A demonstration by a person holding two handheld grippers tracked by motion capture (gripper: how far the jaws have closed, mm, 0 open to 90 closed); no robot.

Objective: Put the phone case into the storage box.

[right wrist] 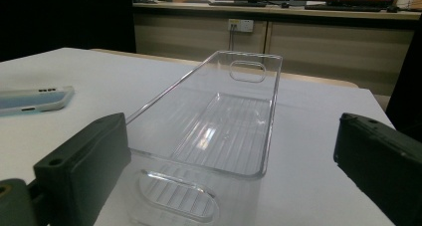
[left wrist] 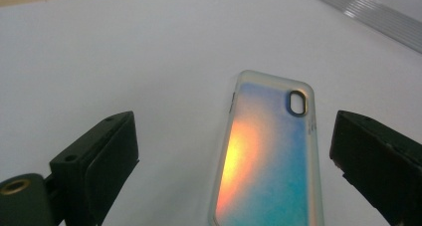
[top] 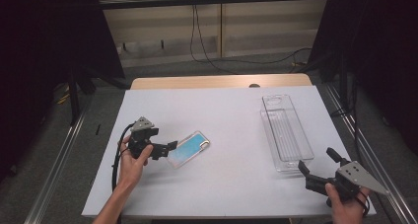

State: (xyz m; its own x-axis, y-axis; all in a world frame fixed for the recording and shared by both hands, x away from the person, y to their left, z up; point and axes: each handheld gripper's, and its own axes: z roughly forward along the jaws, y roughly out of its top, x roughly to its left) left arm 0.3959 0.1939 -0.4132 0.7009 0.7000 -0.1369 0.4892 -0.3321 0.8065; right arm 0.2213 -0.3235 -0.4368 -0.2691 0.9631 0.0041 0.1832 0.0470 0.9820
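A phone case [top: 190, 149] with a blue and orange back lies flat on the white table, left of centre. In the left gripper view the phone case [left wrist: 271, 156] sits between the two wide-apart jaws, camera cutout at its far end. My left gripper [top: 171, 146] is open just at the case's near-left end. A clear plastic tray [top: 286, 131] lies lengthwise at the right. My right gripper [top: 317, 161] is open, just short of the tray's near end. The right gripper view looks along the tray [right wrist: 219, 116], with the phone case [right wrist: 32, 99] far off to the left.
The white table surface [top: 226, 120] covers a wooden top, with bare room in the middle and along the front. Metal rails run along the floor on both sides. Black curtains and cables stand behind the table.
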